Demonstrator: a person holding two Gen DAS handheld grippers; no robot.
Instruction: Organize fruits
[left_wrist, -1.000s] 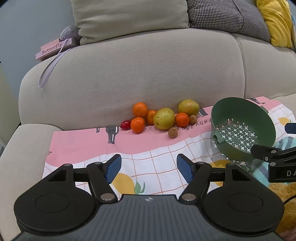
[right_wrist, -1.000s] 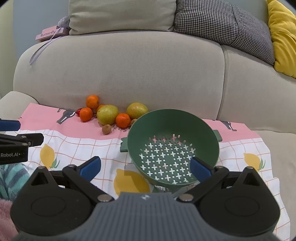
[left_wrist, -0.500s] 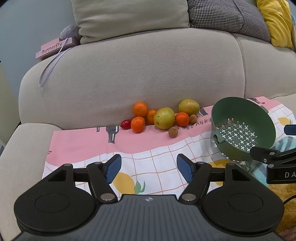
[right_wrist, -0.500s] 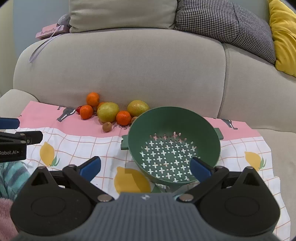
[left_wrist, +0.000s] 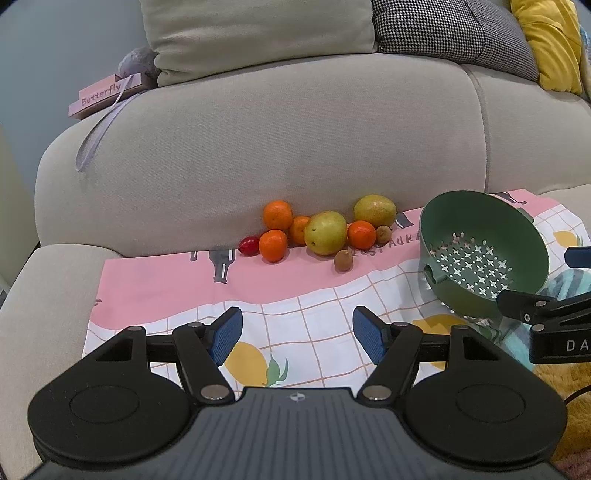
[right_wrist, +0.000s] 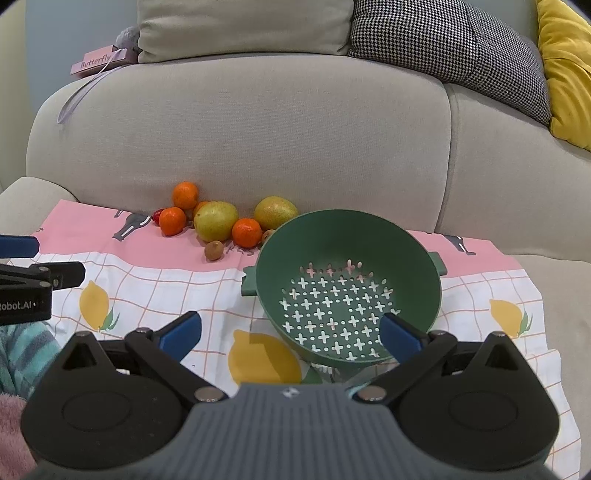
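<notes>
Both claws stand wide and hold nothing: the left claw (left_wrist: 297, 334) over the cloth (left_wrist: 317, 321), the right claw (right_wrist: 290, 332) just before the empty colander (right_wrist: 347, 236). The fruits (left_wrist: 325, 232) lie heaped against the sofa back (left_wrist: 258, 147), left of the colander.

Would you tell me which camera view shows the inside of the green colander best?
The right wrist view: the green colander sits central, its whole perforated bottom and both handles visible. The left wrist view shows it at the right edge, partly hidden behind the other gripper.
</notes>
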